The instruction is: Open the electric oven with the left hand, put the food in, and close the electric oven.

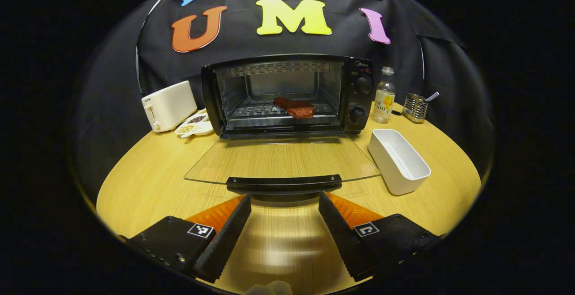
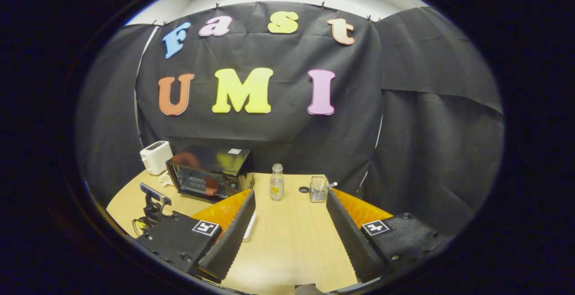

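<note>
The wooden worktop (image 1: 148, 182) carries the electric oven (image 1: 287, 95), its glass door (image 1: 283, 160) folded flat, the red food (image 1: 294, 107) lying on the rack inside; the left claw (image 1: 284, 205) gapes wide just short of the door handle (image 1: 284, 182), and the right claw (image 2: 291, 200) hangs wide, empty

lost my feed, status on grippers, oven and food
Left gripper open, fingers just short of door handle. Right gripper open, empty. Oven door down flat, food on rack. Nothing blocking the door.

Black-and-orange hand-held gripper (image 1: 285, 203), ridged pads (image 1: 227, 232)
</note>
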`<act>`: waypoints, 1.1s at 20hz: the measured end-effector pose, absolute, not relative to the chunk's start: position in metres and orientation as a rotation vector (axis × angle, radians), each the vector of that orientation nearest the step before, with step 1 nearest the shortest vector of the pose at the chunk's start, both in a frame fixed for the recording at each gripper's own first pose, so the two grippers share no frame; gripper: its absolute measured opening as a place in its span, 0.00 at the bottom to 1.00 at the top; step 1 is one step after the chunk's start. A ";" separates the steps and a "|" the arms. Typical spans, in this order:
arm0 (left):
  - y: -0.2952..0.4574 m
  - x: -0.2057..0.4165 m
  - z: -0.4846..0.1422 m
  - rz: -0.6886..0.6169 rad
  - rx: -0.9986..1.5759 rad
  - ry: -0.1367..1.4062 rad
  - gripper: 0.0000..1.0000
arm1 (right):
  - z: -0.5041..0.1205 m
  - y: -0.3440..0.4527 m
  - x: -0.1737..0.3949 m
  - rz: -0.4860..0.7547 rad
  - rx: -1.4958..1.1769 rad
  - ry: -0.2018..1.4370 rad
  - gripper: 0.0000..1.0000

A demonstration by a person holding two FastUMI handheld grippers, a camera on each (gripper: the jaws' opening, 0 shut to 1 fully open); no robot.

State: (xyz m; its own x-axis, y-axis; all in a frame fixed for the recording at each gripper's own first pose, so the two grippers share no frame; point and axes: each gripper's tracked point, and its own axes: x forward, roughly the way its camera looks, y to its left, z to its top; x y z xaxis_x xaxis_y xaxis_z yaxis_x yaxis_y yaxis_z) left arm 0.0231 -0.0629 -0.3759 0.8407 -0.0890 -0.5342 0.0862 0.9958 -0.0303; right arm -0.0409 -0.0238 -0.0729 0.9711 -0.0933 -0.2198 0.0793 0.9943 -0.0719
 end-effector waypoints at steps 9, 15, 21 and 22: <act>-0.062 0.032 -0.382 -0.122 -0.005 0.573 0.96 | -0.076 -0.008 -0.040 -0.111 -0.067 0.233 1.00; -0.059 0.035 -0.365 -0.122 -0.012 0.546 0.97 | -0.074 -0.001 -0.038 -0.104 -0.061 0.219 0.96; -0.057 0.048 -0.329 -0.122 -0.003 0.487 0.96 | -0.073 -0.006 -0.042 -0.117 -0.039 0.212 1.00; -0.057 0.051 -0.323 -0.122 -0.002 0.474 0.96 | -0.073 -0.008 -0.043 -0.121 -0.033 0.210 1.00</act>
